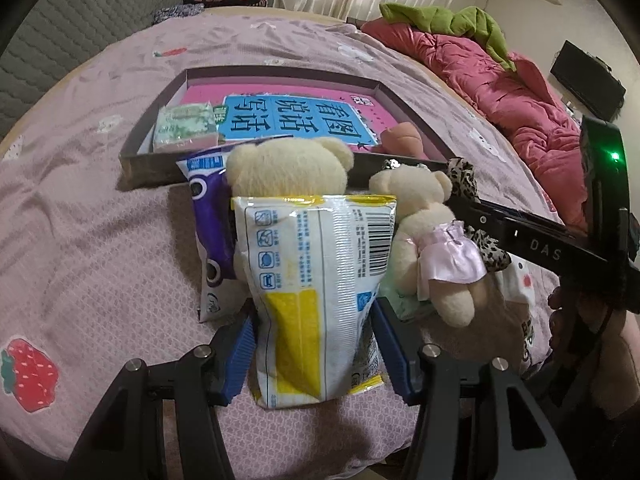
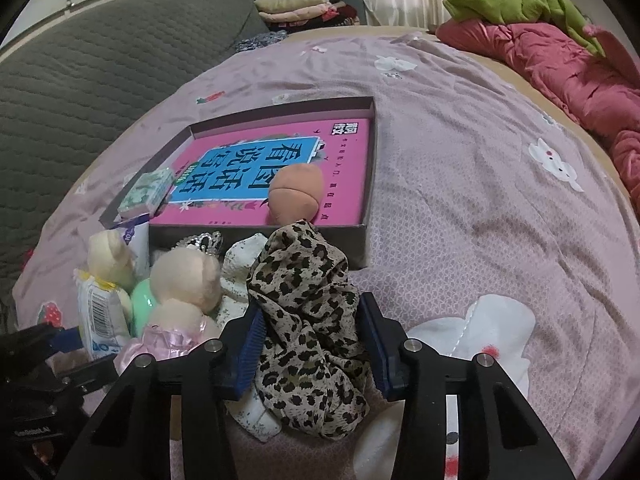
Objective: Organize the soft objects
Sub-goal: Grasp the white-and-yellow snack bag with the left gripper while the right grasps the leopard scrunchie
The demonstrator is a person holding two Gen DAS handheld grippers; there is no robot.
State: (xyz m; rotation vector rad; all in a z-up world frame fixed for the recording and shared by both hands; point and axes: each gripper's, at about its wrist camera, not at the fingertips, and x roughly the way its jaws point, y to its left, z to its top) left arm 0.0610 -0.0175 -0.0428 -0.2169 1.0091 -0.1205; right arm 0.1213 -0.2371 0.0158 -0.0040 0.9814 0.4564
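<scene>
My left gripper (image 1: 314, 344) is shut on a white and yellow tissue pack (image 1: 316, 292), held in front of the dark box (image 1: 160, 168). Behind the pack are a cream teddy bear (image 1: 288, 168), a purple pack (image 1: 208, 216) and a second bear in a pink dress (image 1: 432, 256). My right gripper (image 2: 316, 344) is shut on a leopard-print cloth (image 2: 308, 320), just before the box's (image 2: 372, 160) near wall. The box holds a pink book (image 2: 280, 160), a green tissue pack (image 2: 148, 192) and a peach plush toy (image 2: 296, 192).
Everything lies on a pink bedspread (image 2: 480, 200). A red quilt with a green cloth (image 2: 560, 52) lies at the right. A grey headboard (image 2: 80, 80) is at the left. White patterned cloths (image 2: 244, 264) and a mint green object (image 2: 142, 304) lie by the bears.
</scene>
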